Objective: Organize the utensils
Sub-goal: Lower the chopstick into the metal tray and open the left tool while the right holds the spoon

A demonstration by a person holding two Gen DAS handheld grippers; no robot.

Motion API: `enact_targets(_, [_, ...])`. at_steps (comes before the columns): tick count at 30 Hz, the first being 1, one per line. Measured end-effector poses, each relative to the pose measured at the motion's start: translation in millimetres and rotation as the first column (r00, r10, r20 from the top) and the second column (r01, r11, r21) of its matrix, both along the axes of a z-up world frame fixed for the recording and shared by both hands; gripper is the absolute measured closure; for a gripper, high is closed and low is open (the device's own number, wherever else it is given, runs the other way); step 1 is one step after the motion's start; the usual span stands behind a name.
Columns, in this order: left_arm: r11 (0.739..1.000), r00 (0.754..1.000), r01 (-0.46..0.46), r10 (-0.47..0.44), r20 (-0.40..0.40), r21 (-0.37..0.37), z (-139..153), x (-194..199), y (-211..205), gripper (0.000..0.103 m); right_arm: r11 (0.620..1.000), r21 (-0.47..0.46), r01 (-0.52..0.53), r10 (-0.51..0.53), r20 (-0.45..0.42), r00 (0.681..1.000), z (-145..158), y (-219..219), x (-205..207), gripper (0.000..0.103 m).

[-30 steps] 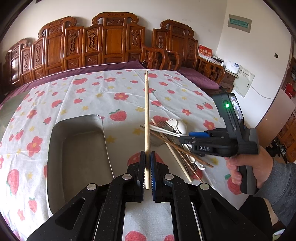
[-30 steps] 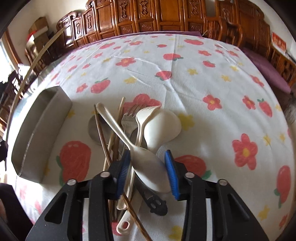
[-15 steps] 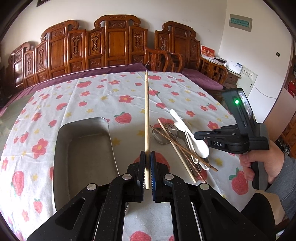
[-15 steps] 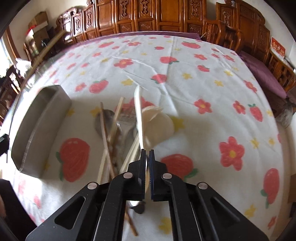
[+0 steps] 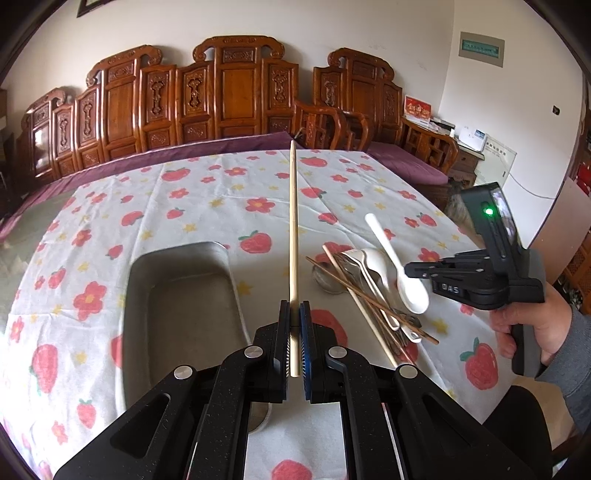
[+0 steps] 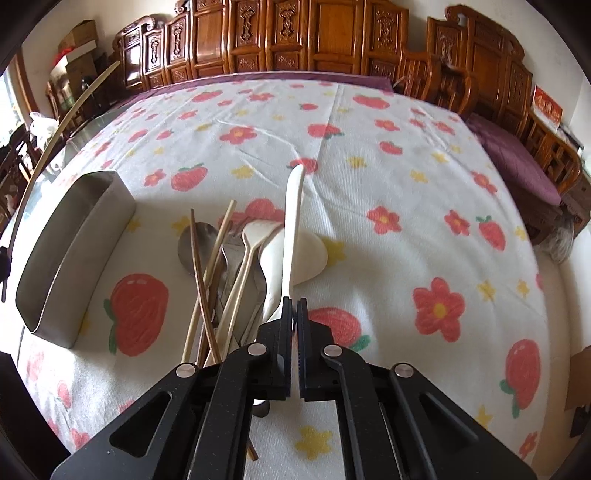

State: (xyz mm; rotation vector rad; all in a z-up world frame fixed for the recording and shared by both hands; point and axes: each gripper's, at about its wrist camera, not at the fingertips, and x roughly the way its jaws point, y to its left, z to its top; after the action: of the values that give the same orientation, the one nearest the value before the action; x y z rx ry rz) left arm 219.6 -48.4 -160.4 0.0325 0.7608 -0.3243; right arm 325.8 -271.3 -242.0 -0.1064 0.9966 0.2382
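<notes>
My right hand-held gripper (image 6: 294, 306) clamps the white plastic spoon (image 6: 291, 221); left hand-held gripper (image 5: 294, 314) grips a pale wooden chopstick (image 5: 293, 229) above the desk (image 5: 207, 199).

**Room w/ carved wood seating, white walls**

Row of carved reddish-brown wooden chair backs (image 5: 236, 96) runs along far wall, w/ panelled inserts & scrolled tops. Long purple seat cushion (image 5: 207, 149) lies below them; second purple cushion (image 6: 517, 162) on bench at right. Plain white plaster wall (image 5: 332, 22) behind. Grey-framed wall panel w/ green face (image 5: 481, 48) high at right. Small wooden side cabinet (image 5: 463, 158) holds white boxes & a red-and-gold card (image 5: 417, 109). White cloth printed w/ red strawberries, flowers & yellow stars (image 5: 207, 206) covers the round table. Daylight even, soft; brighter at left edge in right wrist view.
</notes>
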Motion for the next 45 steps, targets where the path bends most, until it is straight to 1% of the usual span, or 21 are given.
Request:
enact_targets(6, [0.999,0.999,-0.038,0.038,0.007,0.024,14.2,0.4,24.3,0.099,1.0,0.006,-0.019,0.019,0.043,0.999,24.0,6.3,-8.7,0.1])
enact_targets(9, [0.998,0.999,-0.049,0.049,-0.006,0.029,18.1,-1.4,39.7,0.099,0.999,0.019,-0.039,0.038,0.066,0.997,37.1,14.1,-14.2,0.1])
enact_targets(14, [0.994,0.997,-0.067,0.069,-0.024,0.084,17.1,-9.8,59.6,0.099,0.996,0.04,-0.081,0.077,0.097,0.992,52.7,33.2,-22.8,0.1])
enact_targets(20, [0.989,0.995,-0.058,0.068,-0.075,0.138,4.2,-12.9,73.7,0.099,0.989,0.063,-0.132,0.124,0.114,0.986,61.6,59.4,-31.6,0.1])
enact_targets(25, [0.985,0.985,-0.011,0.04,-0.167,0.172,-21.2,-4.2,73.4,0.099,0.985,0.073,-0.159,0.151,0.11,0.982,61.1,77.4,-38.0,0.1])
enact_targets(29, [0.981,0.975,0.003,0.04,-0.217,0.195,-40.3,6.6,70.9,0.099,0.982,0.073,-0.175,0.167,0.103,0.98,59.3,86.6,-39.0,0.1])
enact_targets(34, [0.98,0.969,0.002,0.047,-0.244,0.197,-52.5,14.6,71.0,0.099,0.979,0.068,-0.189,0.183,0.092,0.979,54.2,93.1,-39.0,0.1])
enact_targets(37, [0.983,0.968,-0.001,0.047,-0.248,0.183,-56.1,17.2,71.1,0.098,0.979,0.064,-0.196,0.19,0.085,0.978,51.8,96.4,-37.6,0.1])
enact_targets(40, [0.984,0.971,-0.024,0.065,-0.231,0.176,-53.9,18.9,73.8,0.098,0.977,0.064,-0.202,0.197,0.077,0.977,49.8,100.5,-36.6,0.1])
enact_targets(43, [0.989,0.974,-0.043,0.074,-0.215,0.143,-48.5,19.3,79.1,0.093,0.975,0.07,-0.209,0.204,0.074,0.976,49.0,106.5,-36.2,0.1])
enact_targets(45, [0.991,0.978,-0.062,0.085,-0.188,0.123,-41.9,17.0,84.0,0.09,0.973,0.082,-0.217,0.211,0.072,0.975,49.7,112.2,-35.6,0.1])
